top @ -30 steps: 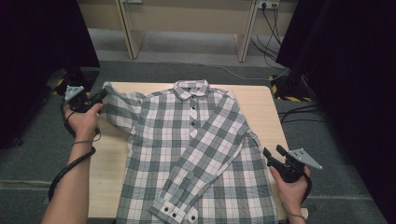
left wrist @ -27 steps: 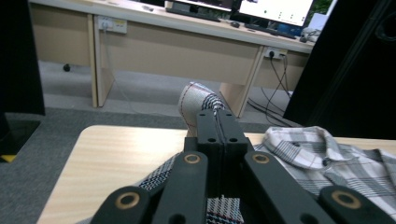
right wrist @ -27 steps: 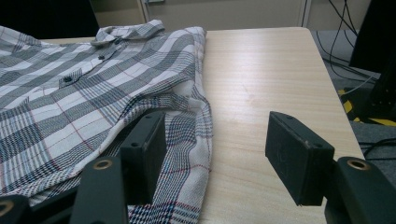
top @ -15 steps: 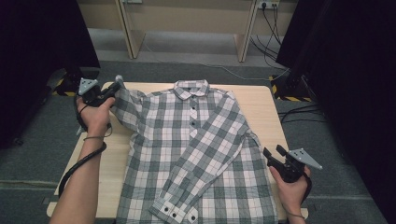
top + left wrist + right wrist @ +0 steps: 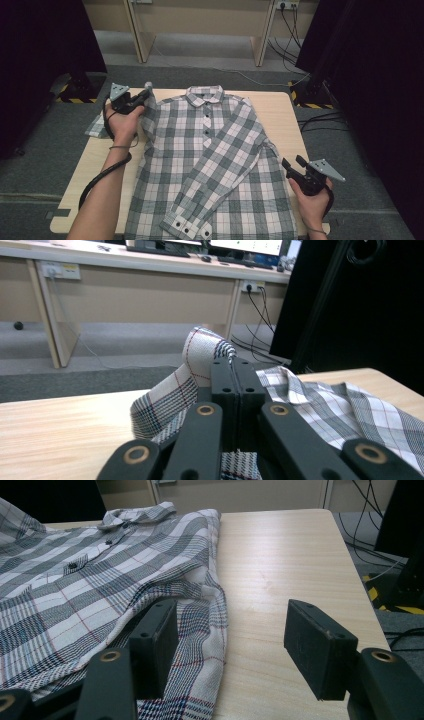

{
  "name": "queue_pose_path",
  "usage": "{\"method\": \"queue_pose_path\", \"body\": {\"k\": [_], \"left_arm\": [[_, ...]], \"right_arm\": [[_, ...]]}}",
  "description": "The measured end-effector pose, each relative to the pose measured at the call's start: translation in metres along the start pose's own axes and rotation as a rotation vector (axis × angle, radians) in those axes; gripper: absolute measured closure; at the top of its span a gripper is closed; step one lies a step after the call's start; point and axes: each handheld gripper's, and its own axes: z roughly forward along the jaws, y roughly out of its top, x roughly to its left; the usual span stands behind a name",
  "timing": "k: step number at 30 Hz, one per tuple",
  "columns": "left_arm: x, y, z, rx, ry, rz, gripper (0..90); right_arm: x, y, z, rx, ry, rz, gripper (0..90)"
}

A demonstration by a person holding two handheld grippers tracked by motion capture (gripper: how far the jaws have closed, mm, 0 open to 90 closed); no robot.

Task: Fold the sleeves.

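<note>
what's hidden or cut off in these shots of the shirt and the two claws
- Shirt hem: cut off by the high view's bottom edge.
- Sleeve end: left gripper view, hidden behind the left claw.
- Fabric under the crossed sleeve: high view, covered by it.

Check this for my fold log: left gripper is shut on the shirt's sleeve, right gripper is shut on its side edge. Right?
Half right. The right gripper is open, its jaws straddling the plaid shirt's edge, per the right gripper view. The left gripper is shut on the sleeve.
</note>
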Motion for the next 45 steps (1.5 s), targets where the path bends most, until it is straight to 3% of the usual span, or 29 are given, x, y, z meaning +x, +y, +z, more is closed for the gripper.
{"method": "queue_pose_path", "body": {"k": [15, 21, 23, 24, 28, 30, 35, 39, 45], "left_arm": [[-0.034, -0.046, 0.029, 0.155, -0.063, 0.065, 88.5], [-0.045, -0.055, 0.034, 0.2, -0.11, 0.074, 87.6], [-0.048, -0.056, 0.036, 0.218, -0.134, 0.072, 77.5], [-0.048, -0.056, 0.036, 0.225, -0.145, 0.076, 66.6], [-0.048, -0.051, 0.034, 0.238, -0.143, 0.133, 35.6], [-0.042, -0.047, 0.029, 0.229, -0.133, 0.147, 28.2], [-0.019, -0.038, 0.012, 0.207, -0.105, 0.165, 22.7], [0.011, -0.034, -0.001, 0.204, -0.022, 0.169, 23.7], [0.06, -0.036, -0.016, 0.242, 0.11, 0.169, 25.8]], "right_arm": [[0.0, 0.0, 0.0, -0.002, 0.003, 0.003, 39.2], [0.0, 0.0, 0.0, 0.001, 0.003, 0.002, 39.2], [0.0, 0.0, 0.0, 0.0, 0.002, 0.0, 39.2], [0.0, 0.0, 0.0, 0.0, 0.002, 0.001, 39.2], [0.0, 0.0, 0.0, 0.0, 0.002, 0.002, 39.2], [0.0, 0.0, 0.0, -0.001, 0.002, 0.001, 39.2], [0.0, 0.0, 0.0, 0.004, 0.001, 0.004, 39.1], [0.0, 0.0, 0.0, 0.004, -0.001, 0.003, 39.0], [0.0, 0.0, 0.0, 0.005, -0.004, 0.003, 39.0]]}}
